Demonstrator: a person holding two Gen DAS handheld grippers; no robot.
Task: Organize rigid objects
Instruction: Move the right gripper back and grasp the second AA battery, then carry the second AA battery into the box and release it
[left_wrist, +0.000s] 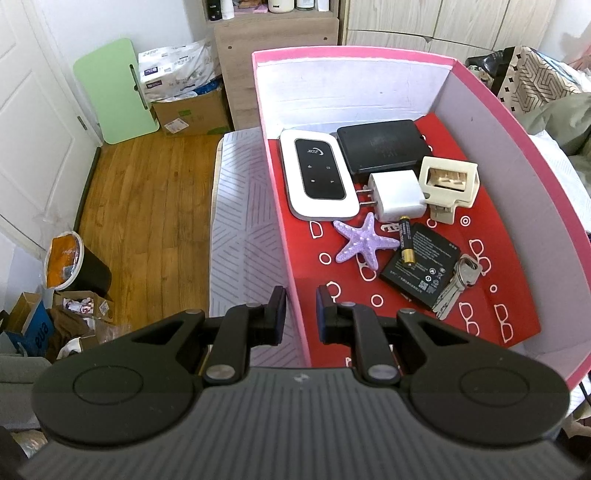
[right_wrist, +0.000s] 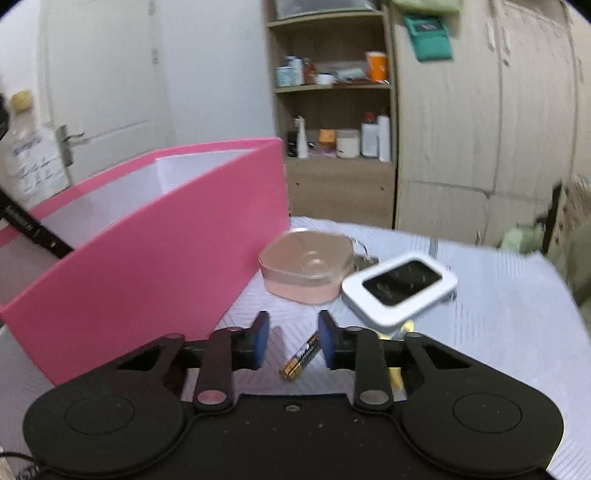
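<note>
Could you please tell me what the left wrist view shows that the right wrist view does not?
Only the left wrist view shows the box's contents: a purple starfish, white charger, keys and flat black battery. Only the right wrist view shows a loose battery between the right gripper's open jaws, a pink case and a silver device. Both show the pink box.

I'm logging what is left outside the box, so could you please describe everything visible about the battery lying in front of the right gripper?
The battery is a small cylinder with a black and gold wrapper bearing gold lettering. It lies on its side on the striped cloth, slanted, near the pink box. It sits between the blue pads of the right gripper; neither pad presses on it. Its far end is close to the right-hand pad.
</note>
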